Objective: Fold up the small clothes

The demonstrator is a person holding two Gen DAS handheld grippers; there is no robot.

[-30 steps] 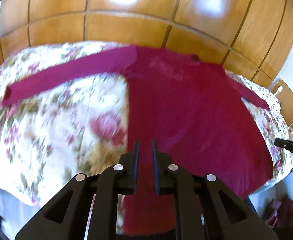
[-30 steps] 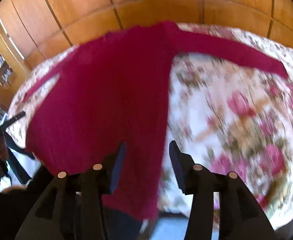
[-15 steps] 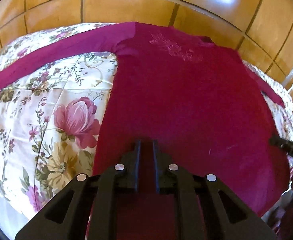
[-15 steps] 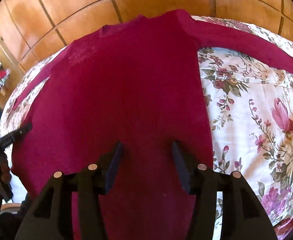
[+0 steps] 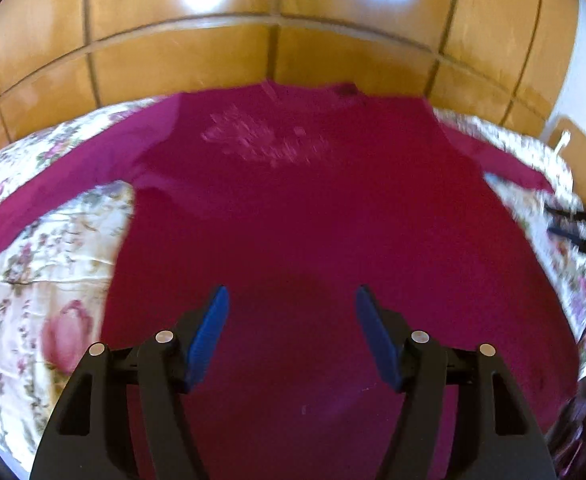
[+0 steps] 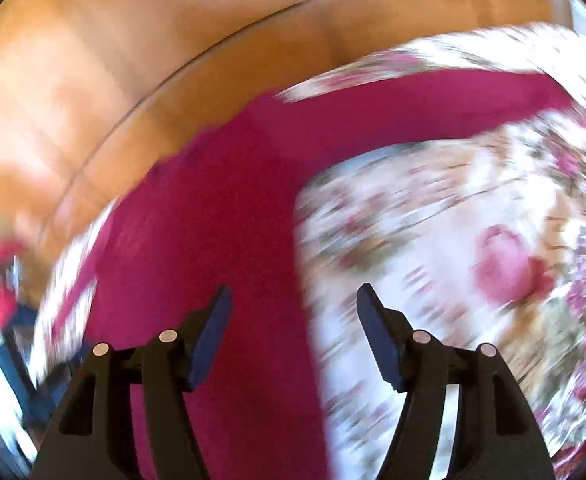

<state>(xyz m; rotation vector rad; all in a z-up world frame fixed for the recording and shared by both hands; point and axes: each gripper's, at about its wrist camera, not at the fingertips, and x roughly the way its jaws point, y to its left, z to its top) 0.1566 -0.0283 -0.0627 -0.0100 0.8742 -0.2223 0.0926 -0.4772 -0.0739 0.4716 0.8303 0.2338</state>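
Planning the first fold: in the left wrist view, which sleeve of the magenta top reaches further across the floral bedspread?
The sleeve stretching toward the picture's left edge; the other sleeve ends short on the right.

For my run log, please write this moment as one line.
left gripper: opening, nothing between | right gripper: opening, nothing between | magenta top: flat, unfolded, on floral bedspread

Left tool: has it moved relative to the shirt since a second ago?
Yes. The left tool, jaws opening with nothing gripped, has shifted right over the magenta shirt, away from the shirt's left edge by the floral bedspread.

You have open floral bedspread (image 5: pixel 45 280) either side of the magenta shirt (image 5: pixel 313 240); the wooden panel wall (image 5: pixel 253 56) blocks the bed's far edge.
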